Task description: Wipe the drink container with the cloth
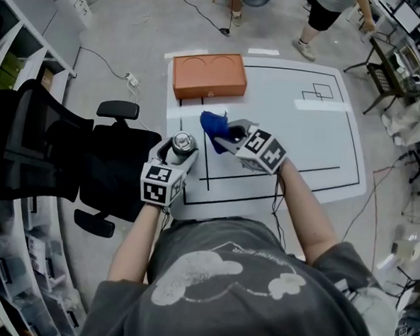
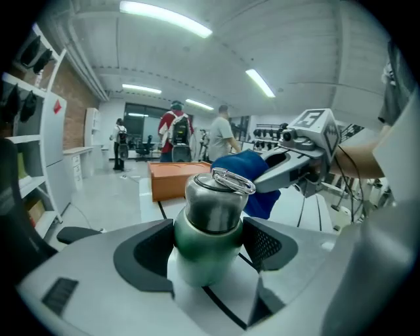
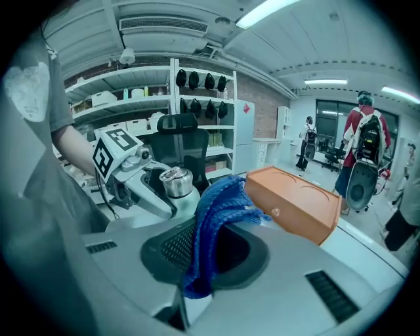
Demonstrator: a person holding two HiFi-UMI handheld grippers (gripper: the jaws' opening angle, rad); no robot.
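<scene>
Bottle [image 2: 207, 220] clamped in left gripper [image 2: 209, 231], cloth [image 3: 220, 200] pinched in right gripper [image 3: 210, 246], seemingly apart overhead

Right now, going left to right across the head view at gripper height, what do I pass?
Chair → bottle → cloth → right gripper

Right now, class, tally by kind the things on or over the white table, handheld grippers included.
Drink container: 1
Cloth: 1
Orange box: 1
Grippers: 2 (left gripper, right gripper)
Total: 5
</scene>
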